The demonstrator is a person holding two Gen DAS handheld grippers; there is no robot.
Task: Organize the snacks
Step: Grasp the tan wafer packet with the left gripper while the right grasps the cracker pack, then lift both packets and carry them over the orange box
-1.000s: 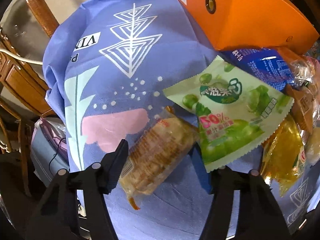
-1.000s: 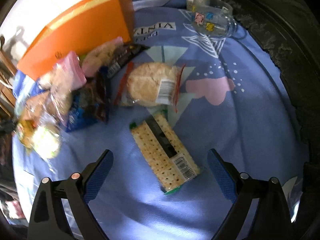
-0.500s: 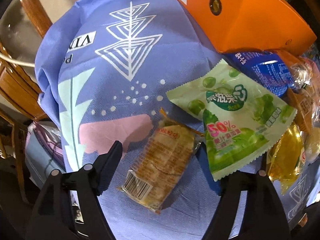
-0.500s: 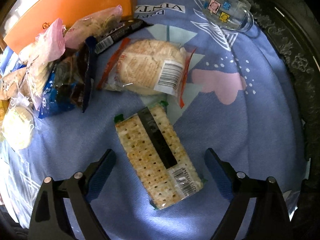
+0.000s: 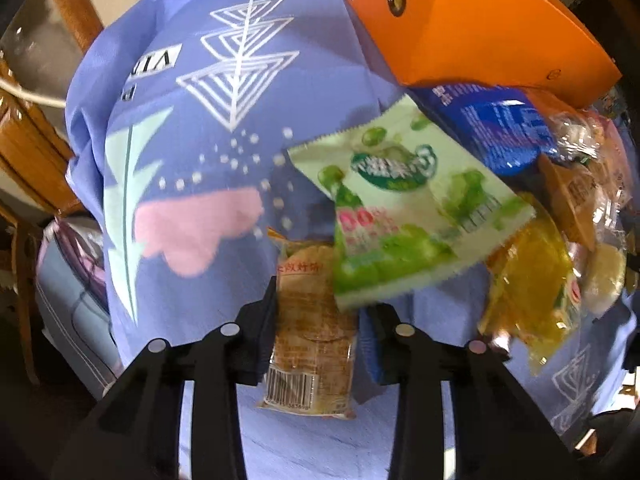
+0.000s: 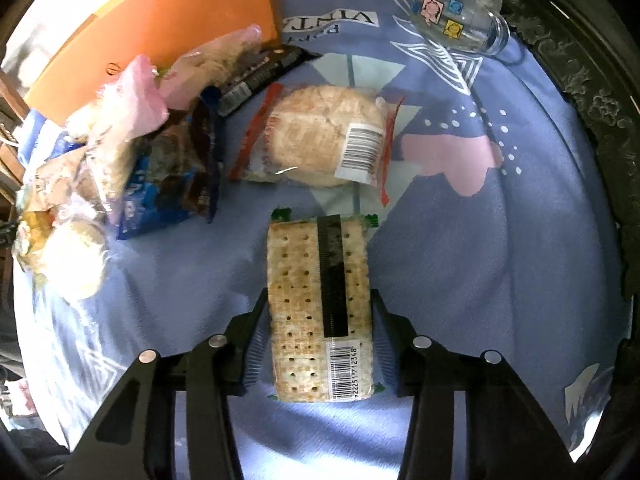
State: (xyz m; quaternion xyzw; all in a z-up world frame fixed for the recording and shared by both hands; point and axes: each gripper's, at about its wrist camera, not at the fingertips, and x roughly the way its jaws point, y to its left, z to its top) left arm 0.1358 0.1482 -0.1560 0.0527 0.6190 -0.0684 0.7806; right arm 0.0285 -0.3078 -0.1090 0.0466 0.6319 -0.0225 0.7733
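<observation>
Now both grippers, left gripper (image 5: 320,332) closing around the biscuit pack (image 5: 314,328) and right gripper (image 6: 320,332) closing around the cracker pack (image 6: 320,308), should squeeze gently and lift clear of the orange box (image 6: 168,28).

The green snack pouch (image 5: 404,216) bears a blurred "00" in red. The cracker pack (image 6: 320,312) carries a barcode ending "2251 712348". The purple cloth (image 6: 480,280) shows inverted letters "VINT".

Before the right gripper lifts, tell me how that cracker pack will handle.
Probably stiff: the cracker pack lies flat and rectangular between the closing right gripper. Likely fragile, since perforated crackers show through the wrapper. The glossy film may slip.
</observation>
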